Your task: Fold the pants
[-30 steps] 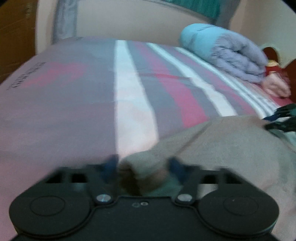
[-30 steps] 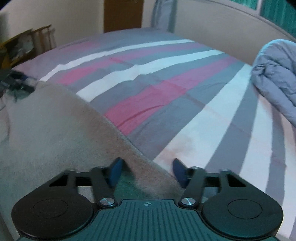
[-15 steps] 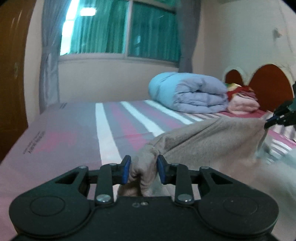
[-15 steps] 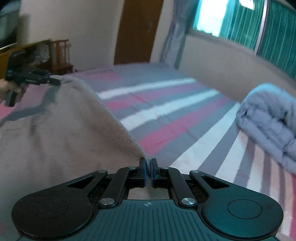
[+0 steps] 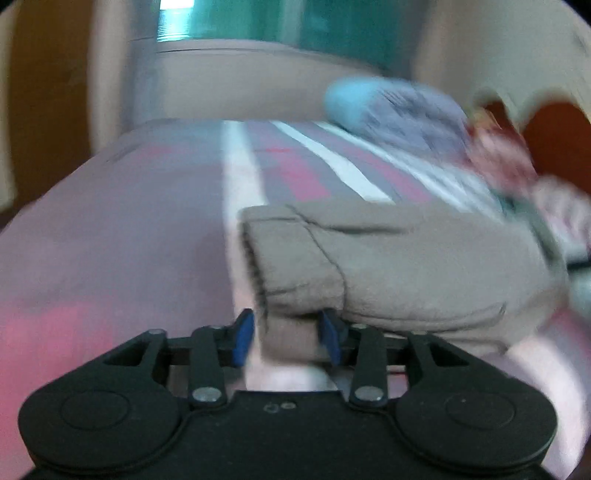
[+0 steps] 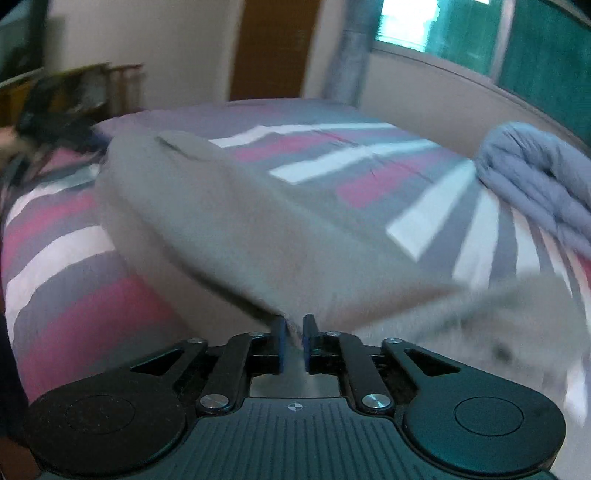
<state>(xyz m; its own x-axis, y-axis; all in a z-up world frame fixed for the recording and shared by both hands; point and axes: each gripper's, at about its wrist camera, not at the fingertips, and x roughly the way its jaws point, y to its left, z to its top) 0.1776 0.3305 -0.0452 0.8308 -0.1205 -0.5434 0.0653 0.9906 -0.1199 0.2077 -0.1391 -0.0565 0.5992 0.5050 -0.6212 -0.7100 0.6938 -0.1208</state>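
Note:
The grey-brown pants [image 5: 388, 258] lie across the striped bed, and the waistband end points toward my left gripper [image 5: 286, 338]. Its blue fingers stand apart, with a bit of the waistband cloth between them, loosely. In the right wrist view the pants [image 6: 229, 221] stretch from the far left down to my right gripper [image 6: 294, 341]. Its jaws are nearly closed and pinch a fold of the pants' edge. My left gripper also shows blurred at the far left of the right wrist view [image 6: 55, 122].
The bed has a pink, grey and white striped sheet [image 6: 74, 295]. A rolled blue-grey duvet [image 6: 535, 177] lies on the bed's far side, seen also in the left wrist view [image 5: 399, 110]. A red headboard [image 5: 554, 140], a wooden door [image 6: 273, 48] and a window [image 6: 480, 29] surround the bed.
Both grippers came down from a raised hold, and the pants now lie on the bed. My left gripper's jaws have opened wider around the waistband. The right stays pinched on the cloth.

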